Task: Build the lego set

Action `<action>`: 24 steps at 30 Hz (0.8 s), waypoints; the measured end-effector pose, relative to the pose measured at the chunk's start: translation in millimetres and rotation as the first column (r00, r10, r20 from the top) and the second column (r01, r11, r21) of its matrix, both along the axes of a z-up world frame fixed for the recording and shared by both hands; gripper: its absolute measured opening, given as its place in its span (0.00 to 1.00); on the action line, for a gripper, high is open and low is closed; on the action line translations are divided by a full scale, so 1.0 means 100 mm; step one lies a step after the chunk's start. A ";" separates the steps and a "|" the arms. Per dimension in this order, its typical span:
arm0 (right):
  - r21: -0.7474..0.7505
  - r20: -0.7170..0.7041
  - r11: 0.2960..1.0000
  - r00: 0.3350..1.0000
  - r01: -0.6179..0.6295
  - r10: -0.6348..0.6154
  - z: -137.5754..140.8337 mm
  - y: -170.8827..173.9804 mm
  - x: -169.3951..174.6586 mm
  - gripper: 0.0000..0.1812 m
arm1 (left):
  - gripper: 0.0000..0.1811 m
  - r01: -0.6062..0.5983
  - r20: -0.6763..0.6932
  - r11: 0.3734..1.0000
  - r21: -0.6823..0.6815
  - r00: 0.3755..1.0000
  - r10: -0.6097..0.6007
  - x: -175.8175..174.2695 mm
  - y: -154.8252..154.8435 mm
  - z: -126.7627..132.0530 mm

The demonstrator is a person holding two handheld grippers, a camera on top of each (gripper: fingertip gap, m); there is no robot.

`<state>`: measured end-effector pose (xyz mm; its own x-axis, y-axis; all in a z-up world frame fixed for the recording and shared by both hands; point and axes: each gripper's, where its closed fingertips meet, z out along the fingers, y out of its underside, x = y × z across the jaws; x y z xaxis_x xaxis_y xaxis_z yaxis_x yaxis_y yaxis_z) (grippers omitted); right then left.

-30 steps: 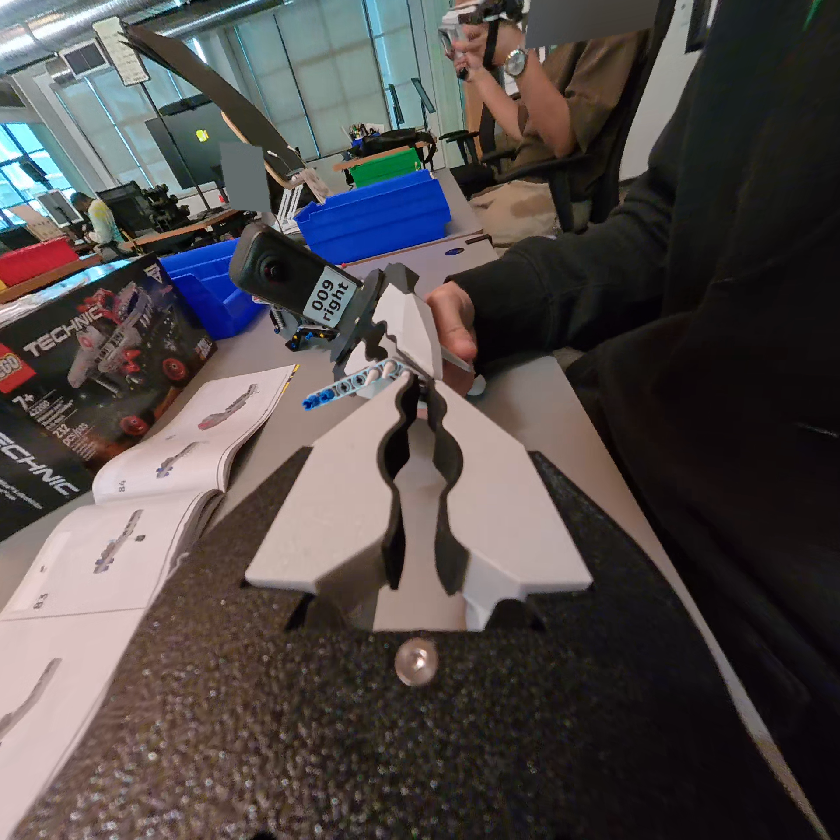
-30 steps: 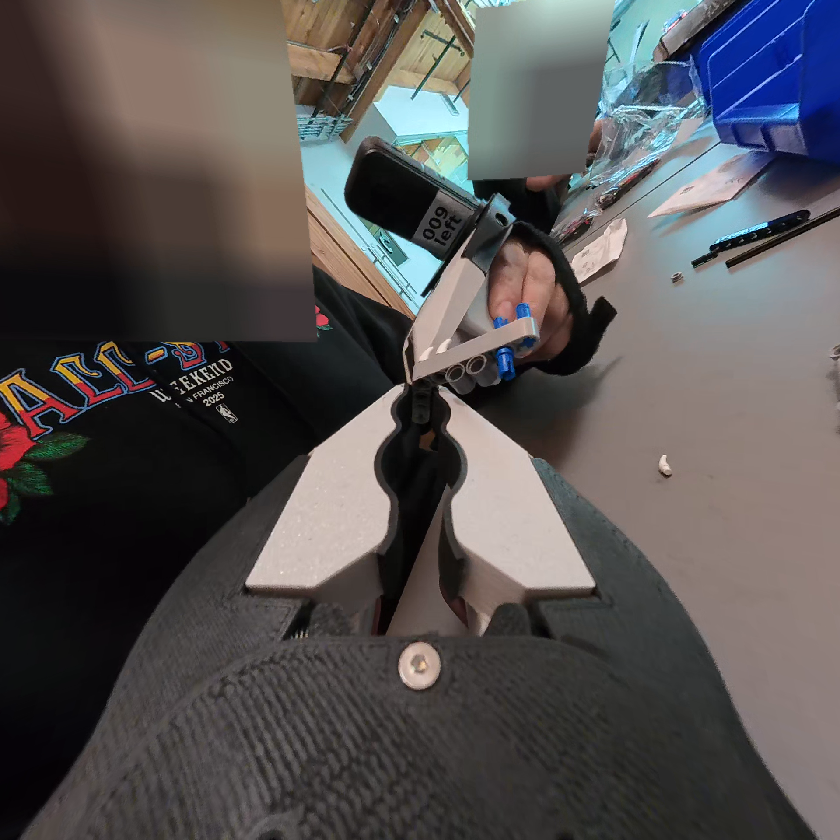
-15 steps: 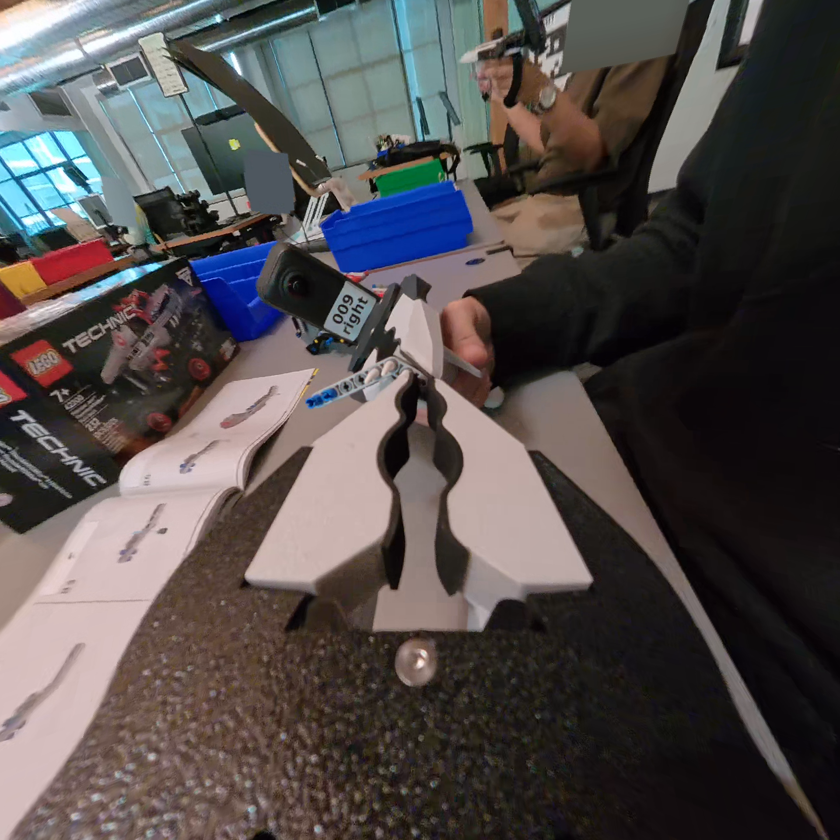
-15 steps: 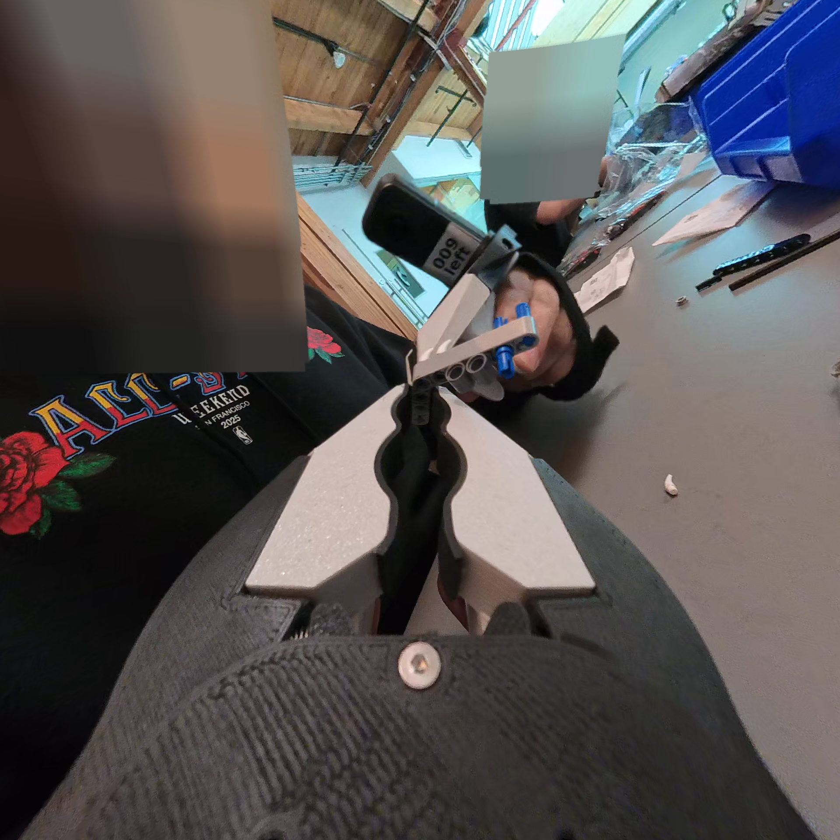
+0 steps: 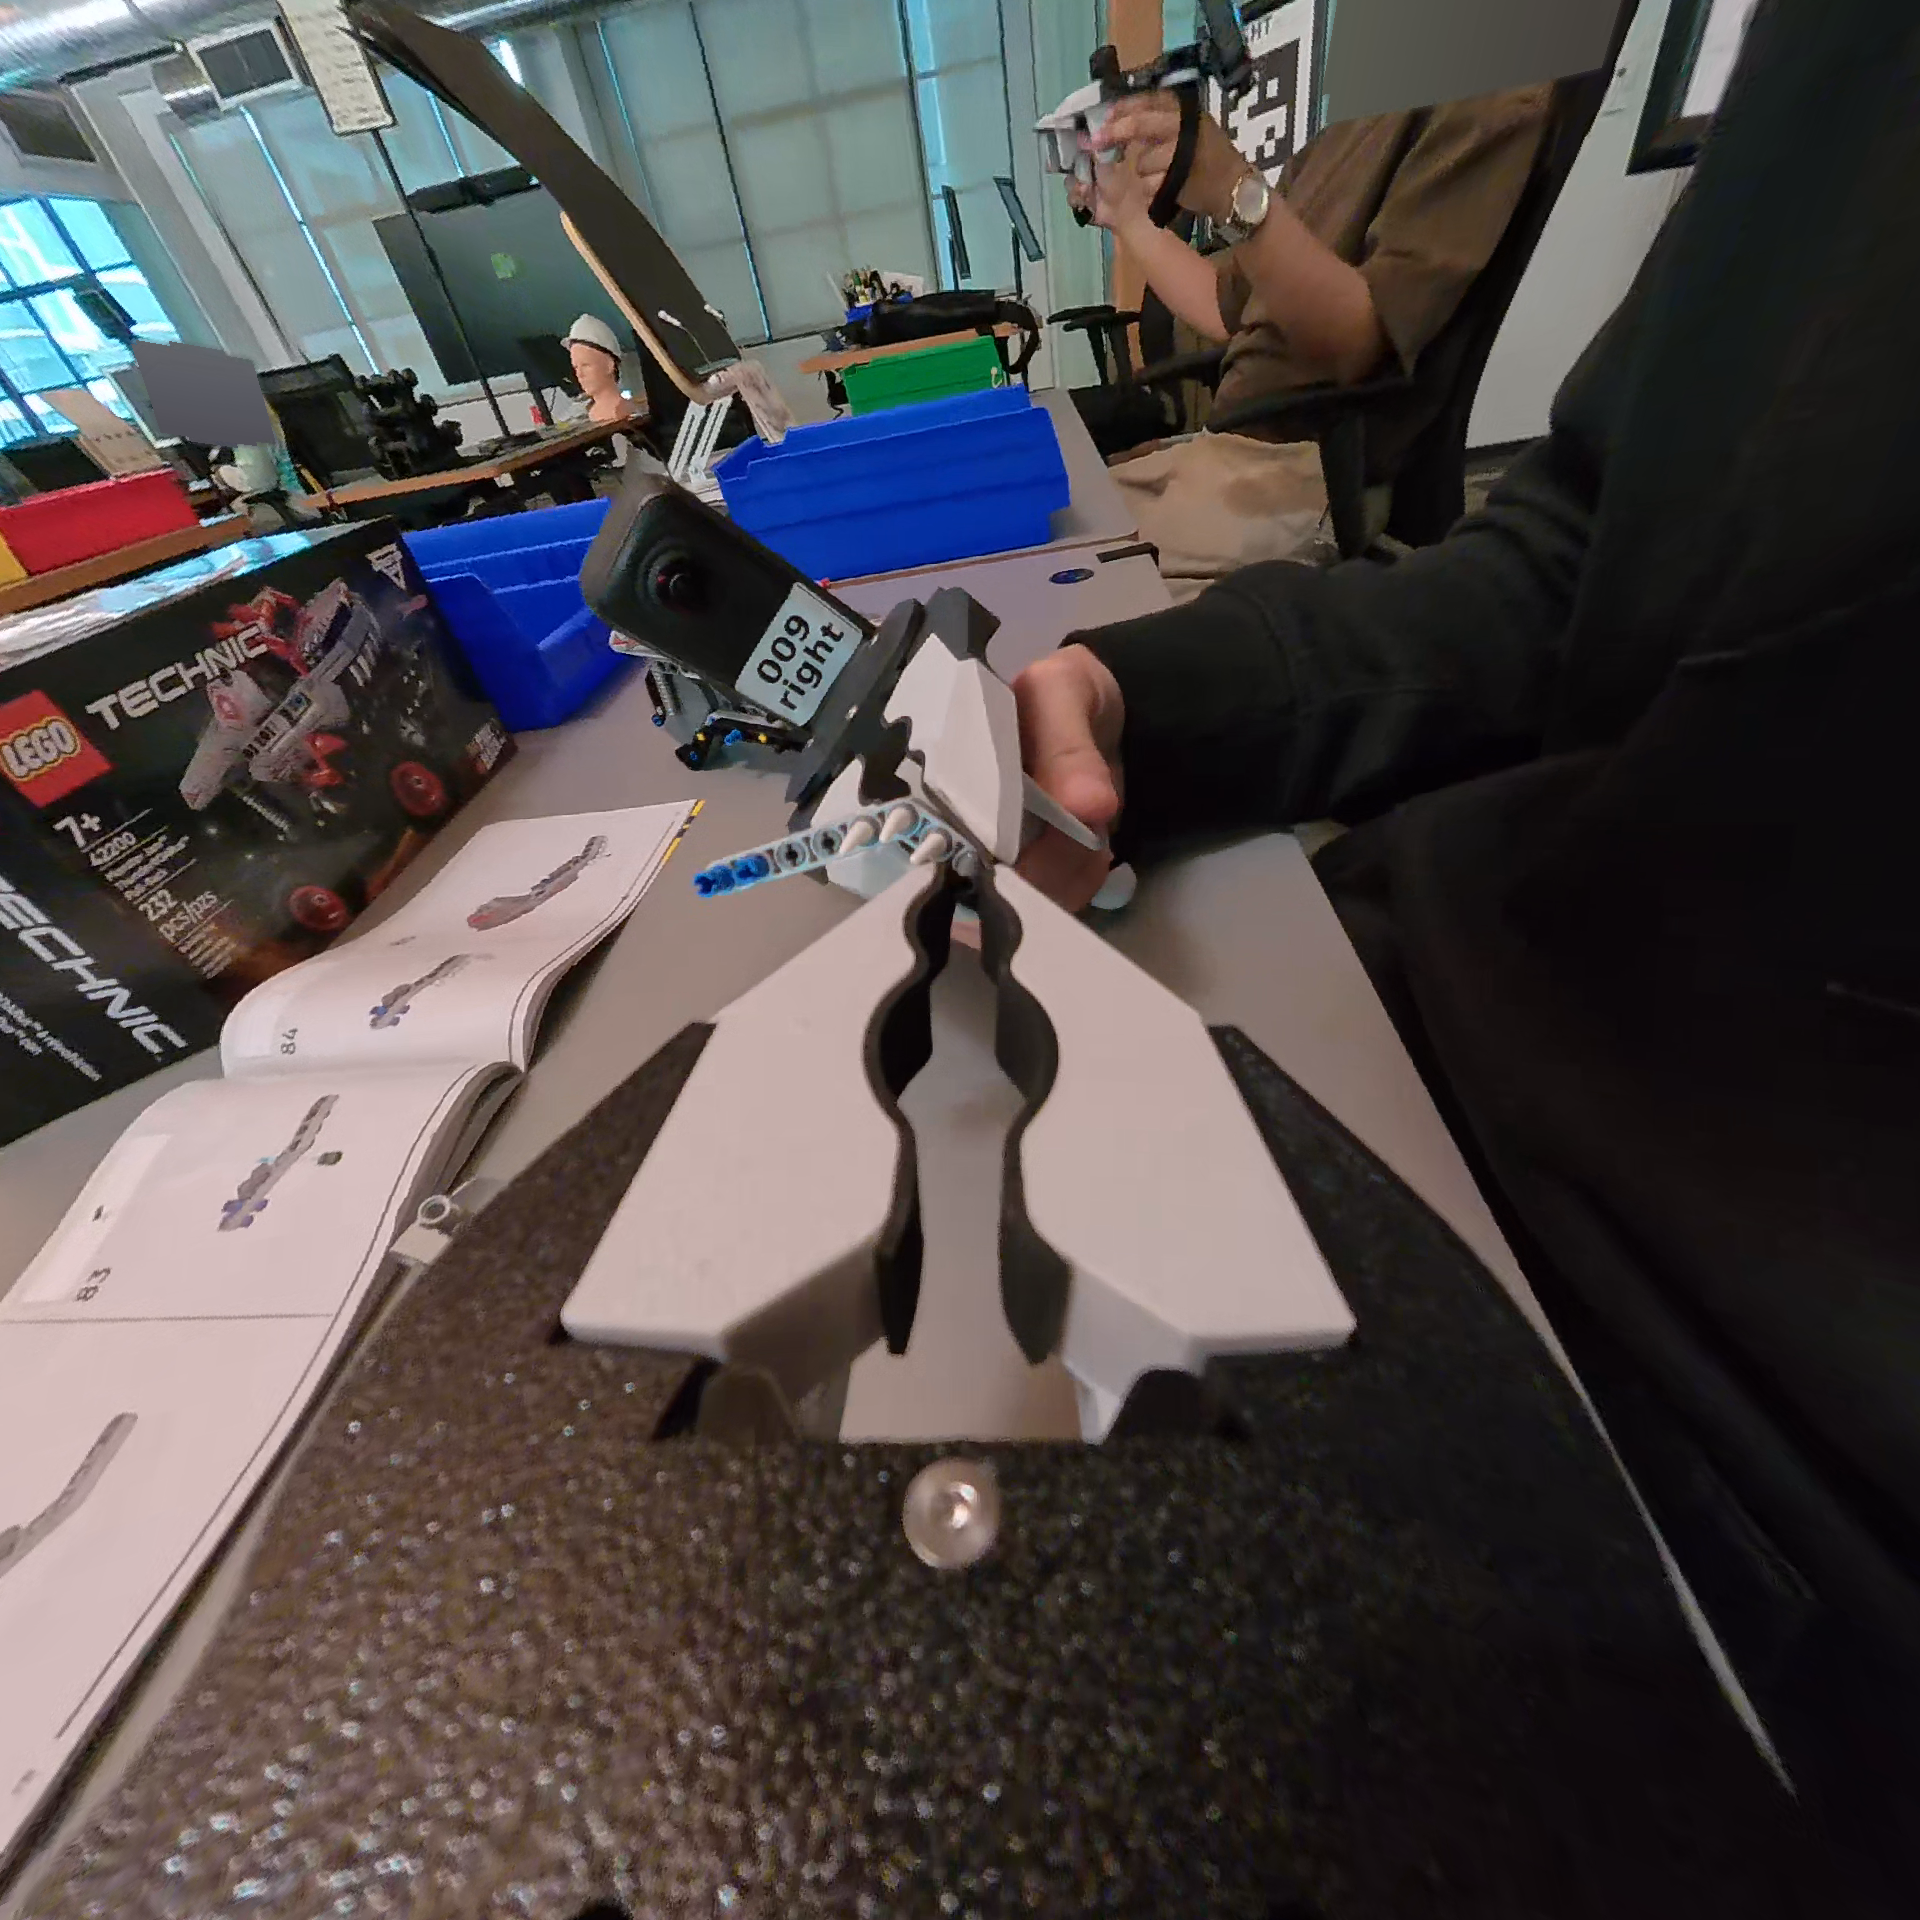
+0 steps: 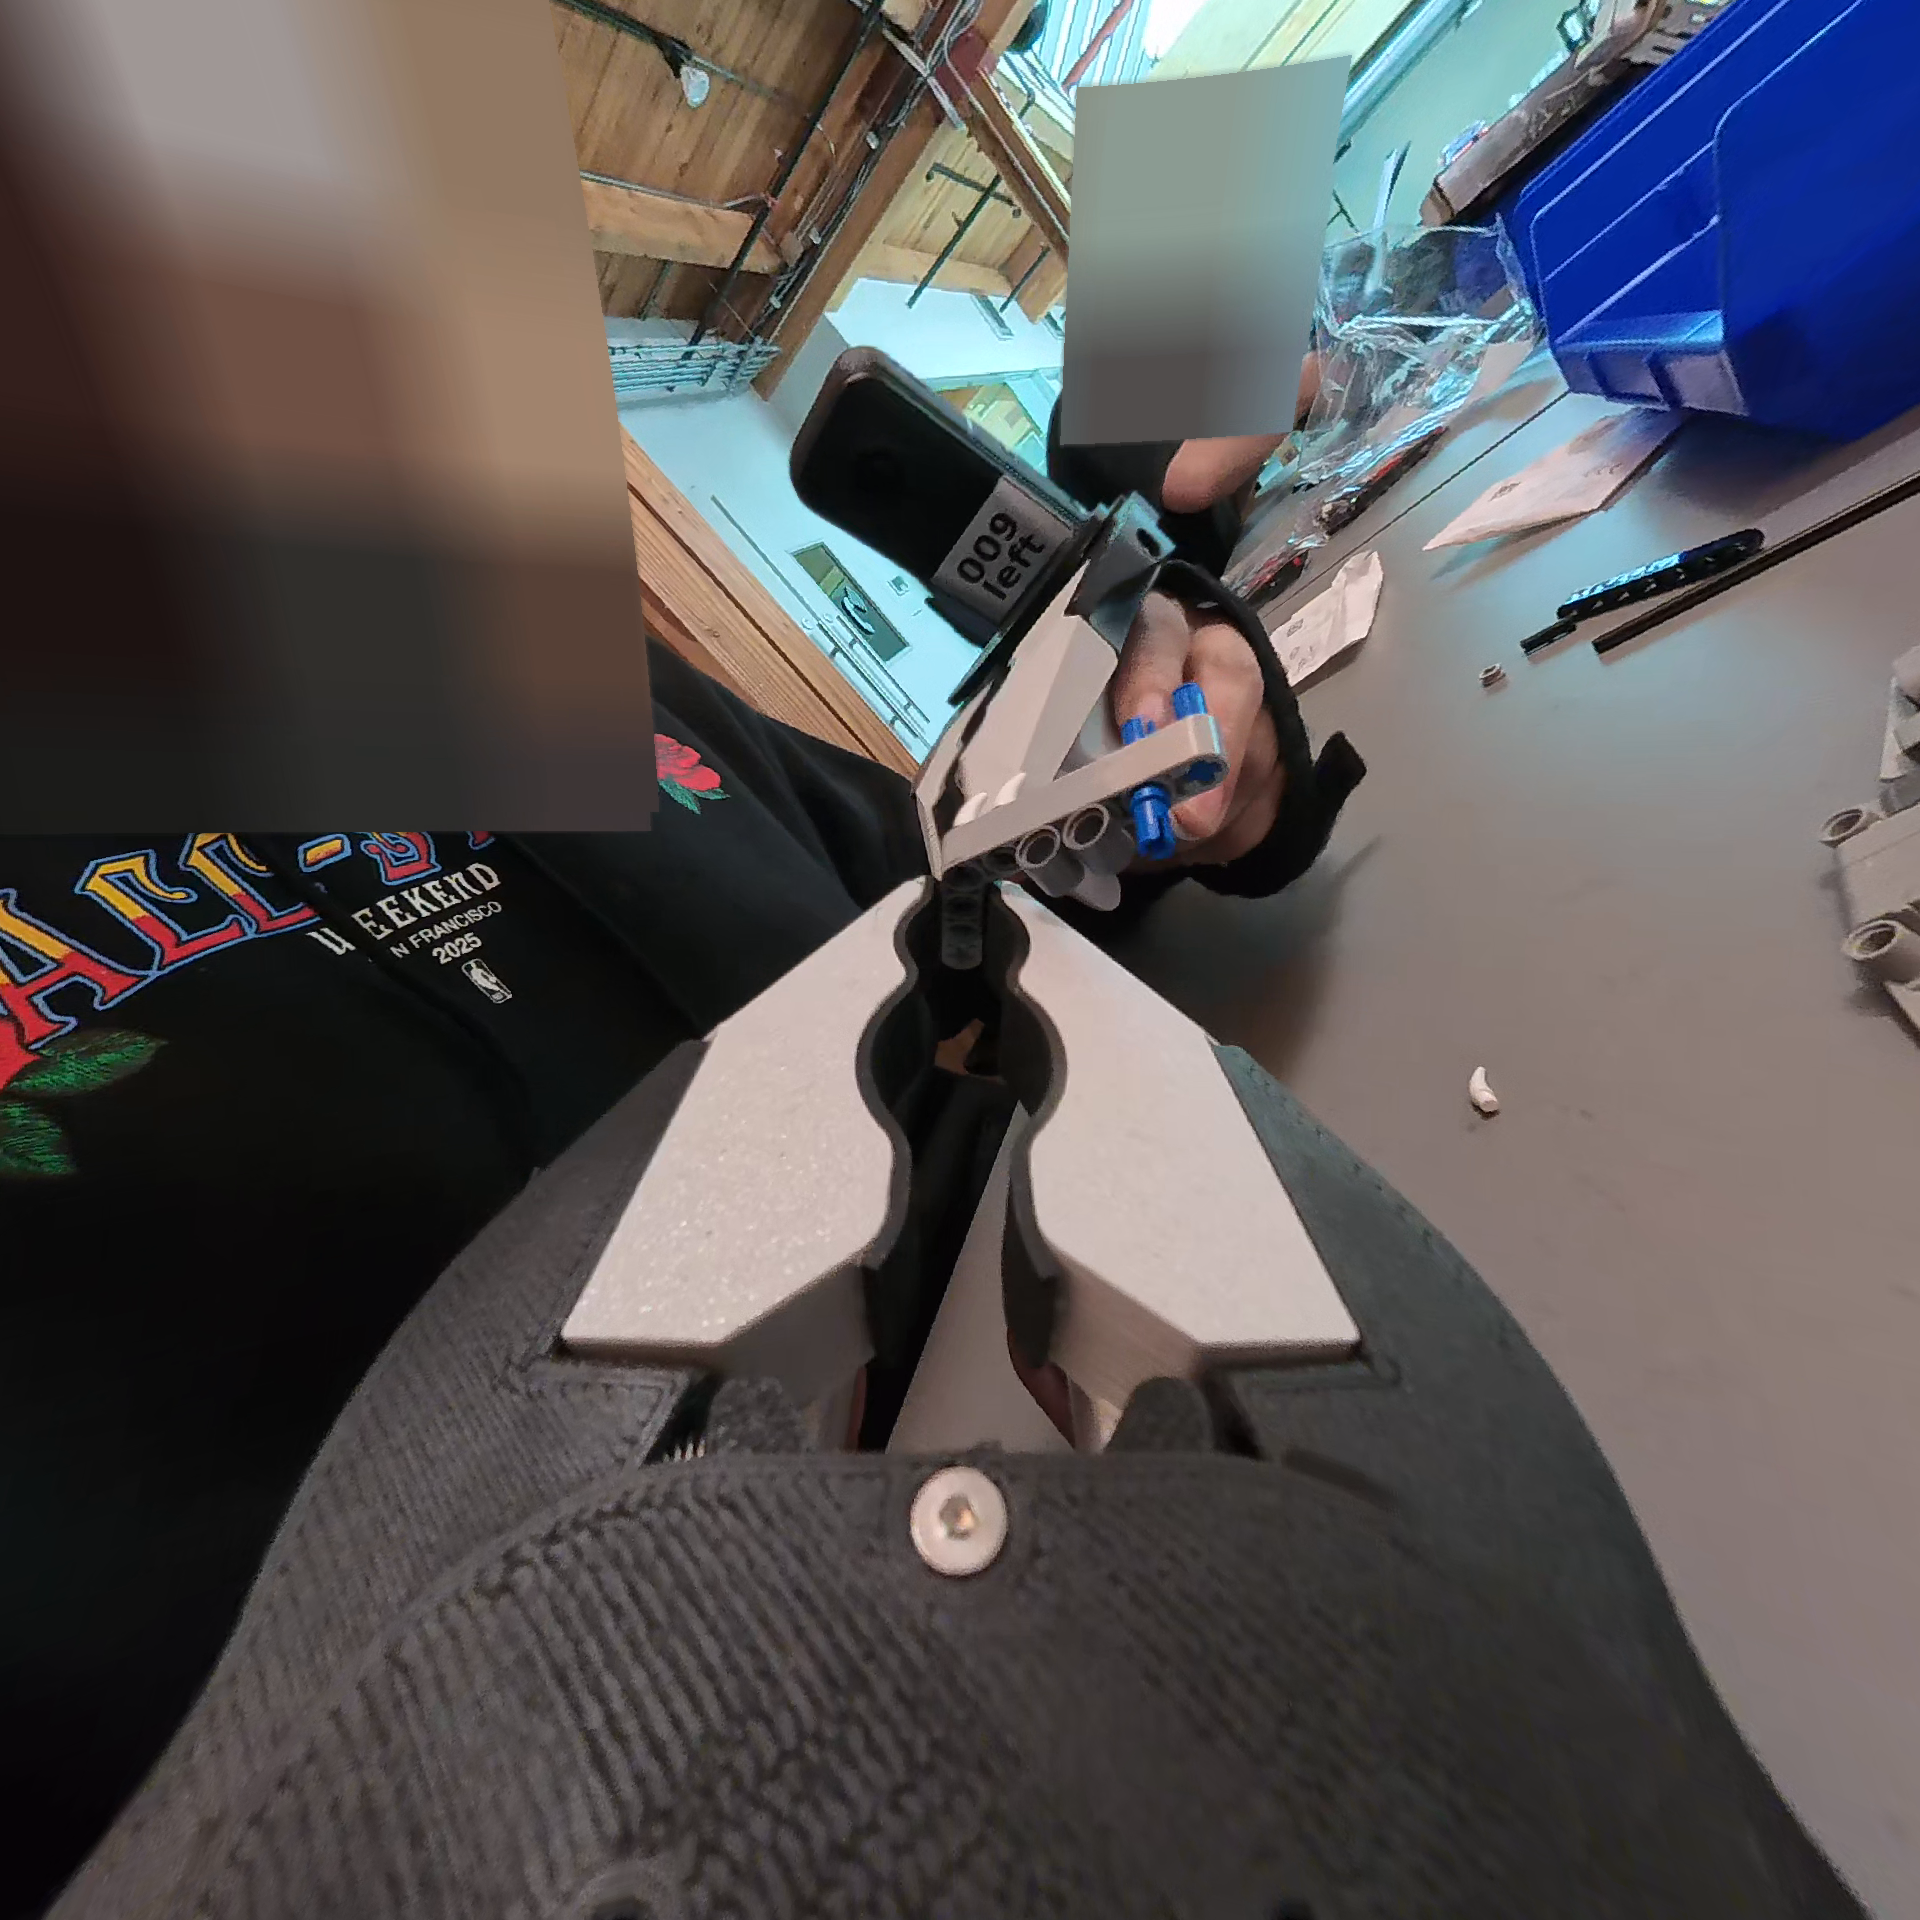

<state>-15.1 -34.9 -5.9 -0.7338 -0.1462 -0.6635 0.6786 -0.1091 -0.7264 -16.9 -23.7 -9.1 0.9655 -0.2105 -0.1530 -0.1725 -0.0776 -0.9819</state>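
Hardly any shift is seen since a second ago: the grey beam is kept above the table, clamped at one end in the left gripper. Its long axis is pointed left, blue-pinned end toward the printed, branded box and open booklet. A black piece is pinched in the right gripper, whose camera bears a white label.

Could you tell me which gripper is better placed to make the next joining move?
Probably the right: the right gripper pinches a small black piece just under the open holes of the grey beam, which the left gripper holds.
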 end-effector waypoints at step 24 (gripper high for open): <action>0.132 0.039 0.991 0.999 -0.001 -0.004 -0.19 -0.08 -0.03 0.03 | 0.01 -0.116 -0.464 0.990 -0.086 0.884 0.063 -0.03 -0.03 -0.21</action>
<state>-18.2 -43.1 -25.1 -0.7068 -0.0549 -0.7053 0.7069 -0.0152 -0.7071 -20.3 -26.2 -30.0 0.8083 -0.1669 -0.5647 -0.5887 -0.2151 -0.7792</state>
